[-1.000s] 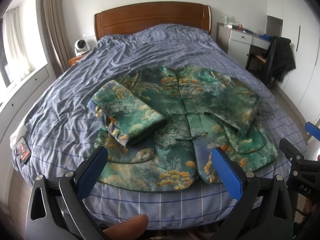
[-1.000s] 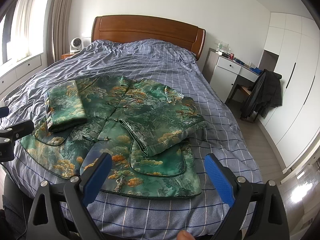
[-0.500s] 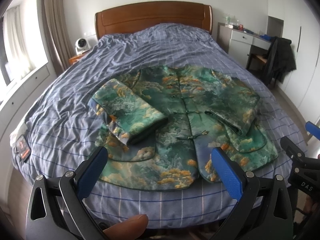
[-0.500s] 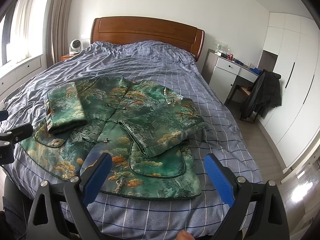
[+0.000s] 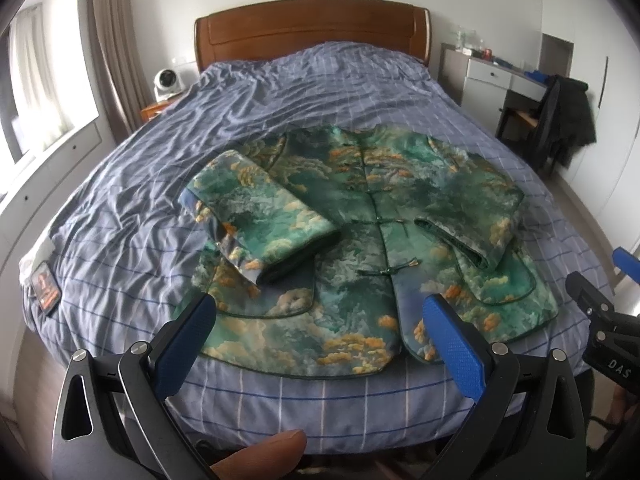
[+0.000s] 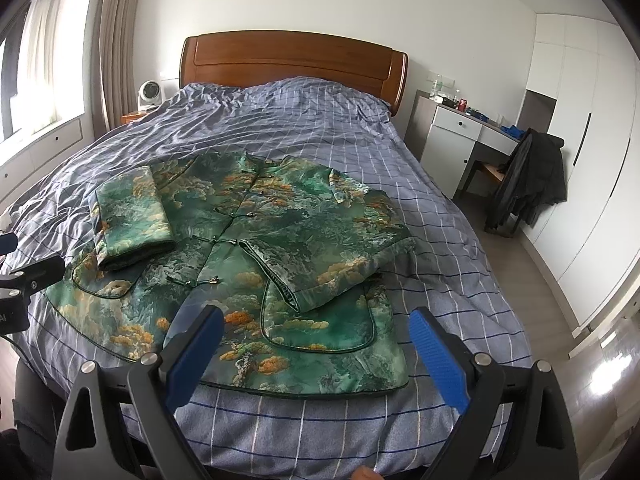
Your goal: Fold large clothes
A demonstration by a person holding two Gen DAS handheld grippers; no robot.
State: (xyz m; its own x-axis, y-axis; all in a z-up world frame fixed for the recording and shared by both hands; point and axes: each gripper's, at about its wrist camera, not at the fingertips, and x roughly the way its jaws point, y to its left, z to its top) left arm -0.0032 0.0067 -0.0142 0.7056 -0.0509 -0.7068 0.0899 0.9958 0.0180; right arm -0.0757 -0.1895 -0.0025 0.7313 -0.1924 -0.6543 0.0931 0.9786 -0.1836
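Right wrist view: your right gripper (image 6: 314, 350) and left gripper (image 5: 320, 338), both spread wide and empty, hover at the jacket (image 6: 240, 248) hem, collar pointing away

1 jacket (image 5: 360, 240), both sleeves folded in; 1 bed (image 5: 120, 240); 2 tools: left tool (image 5: 320, 340), right tool (image 6: 316, 344); 1 fan (image 6: 149, 94); 1 chair (image 6: 486, 176).

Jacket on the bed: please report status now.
Left gripper and right gripper open, holding nothing, hovering at the foot of the bed. Jacket flat, both sleeves folded in. Nothing in the way.
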